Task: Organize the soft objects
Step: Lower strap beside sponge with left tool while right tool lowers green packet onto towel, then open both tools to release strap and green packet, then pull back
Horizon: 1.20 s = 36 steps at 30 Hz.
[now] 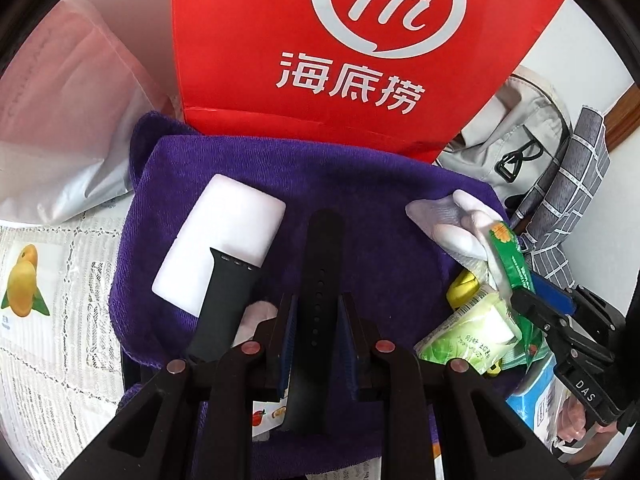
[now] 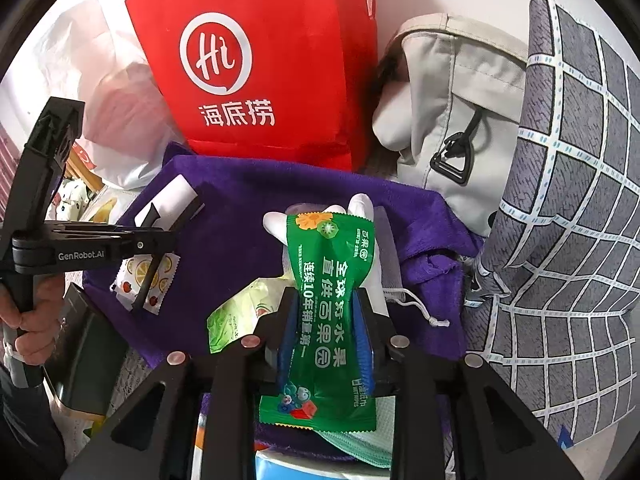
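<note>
The left gripper [image 1: 318,312] is nearly closed, its 2 jaws pinching a black watch strap [image 1: 320,280] that runs up between them and extends over a purple towel [image 1: 360,184]. A 2nd black strap piece [image 1: 224,300] lies to the left of it, overlapping the near edge of a white rectangular block [image 1: 224,236] that rests on the towel. The right gripper [image 2: 326,312] is narrowly parted and clamps a green wet-wipe packet [image 2: 332,292] at mid-length; the packet is creased where the jaws press it, with its top end reaching far over the towel [image 2: 248,216] and its bottom end hanging near the camera. No earlier picture is available to show jaw movement. A white glove [image 2: 360,204] lies on the towel just behind the packet, and a light green packet [image 2: 236,312] sits to the left of the right gripper. A small sachet printed with fruit slices [image 2: 144,280] lies on the left part of the towel, under the left gripper's tip. A red paper bag [image 2: 256,60] stands at the far edge of the towel, with a grey backpack [image 2: 452,120] and a grey checked cushion [image 2: 568,200] to its right. A person's hand [image 2: 28,320] grips the left handle.
</note>
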### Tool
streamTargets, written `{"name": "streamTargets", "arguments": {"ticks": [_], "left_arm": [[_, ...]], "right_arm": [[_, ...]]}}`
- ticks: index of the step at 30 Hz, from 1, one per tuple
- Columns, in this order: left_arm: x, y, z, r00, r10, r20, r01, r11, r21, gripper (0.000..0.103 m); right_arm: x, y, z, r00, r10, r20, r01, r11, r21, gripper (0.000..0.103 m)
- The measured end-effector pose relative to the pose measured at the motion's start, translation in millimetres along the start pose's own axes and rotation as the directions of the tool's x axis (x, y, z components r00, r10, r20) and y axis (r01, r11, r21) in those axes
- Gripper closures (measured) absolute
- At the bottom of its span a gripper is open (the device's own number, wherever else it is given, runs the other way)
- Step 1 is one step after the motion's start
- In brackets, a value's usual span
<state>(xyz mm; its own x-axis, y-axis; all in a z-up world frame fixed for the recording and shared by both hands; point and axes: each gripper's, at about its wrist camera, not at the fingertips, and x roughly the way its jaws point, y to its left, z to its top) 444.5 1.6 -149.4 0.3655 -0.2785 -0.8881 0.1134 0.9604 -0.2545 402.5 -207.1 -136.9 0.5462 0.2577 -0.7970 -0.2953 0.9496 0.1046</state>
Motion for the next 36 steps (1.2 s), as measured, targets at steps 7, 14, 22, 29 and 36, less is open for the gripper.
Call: {"name": "streamTargets", "arguments": {"ticks": [7, 14, 22, 29, 36], "left_arm": [[-2.7, -6.8, 0.0, 1.0, 0.017, -0.005, -0.017, 1.0, 0.009, 0.075], [-25.9, -7.5, -4.5, 0.999, 0.028, 0.026, -0.028, 1.0, 0.008, 0.071], [-66.1, -26.2, -26.0, 0.997, 0.04, 0.069, -0.043, 0.998, 0.048, 0.059], [-114.6, -41.7, -60.5, 0.99, 0.051, 0.132, -0.061, 0.996, 0.072, 0.05], [-160.8, -57.8, -109.1, 0.978, 0.066, 0.199, -0.085, 0.993, 0.087, 0.035]], "right_arm": [[-11.5, 6.2, 0.4, 1.0, -0.002, 0.03, 0.002, 1.0, -0.008, 0.071], [-28.3, 10.1, 0.6, 0.998, -0.008, 0.066, 0.007, 1.0, 0.009, 0.058], [-63.9, 14.3, -11.2, 0.995, -0.06, 0.078, 0.056, 0.996, 0.063, 0.037], [-105.0, 29.5, -32.5, 0.989, -0.105, 0.104, 0.094, 0.99, 0.101, 0.03], [-146.8, 46.8, -73.9, 0.985, -0.121, 0.12, 0.105, 0.985, 0.135, 0.024]]}}
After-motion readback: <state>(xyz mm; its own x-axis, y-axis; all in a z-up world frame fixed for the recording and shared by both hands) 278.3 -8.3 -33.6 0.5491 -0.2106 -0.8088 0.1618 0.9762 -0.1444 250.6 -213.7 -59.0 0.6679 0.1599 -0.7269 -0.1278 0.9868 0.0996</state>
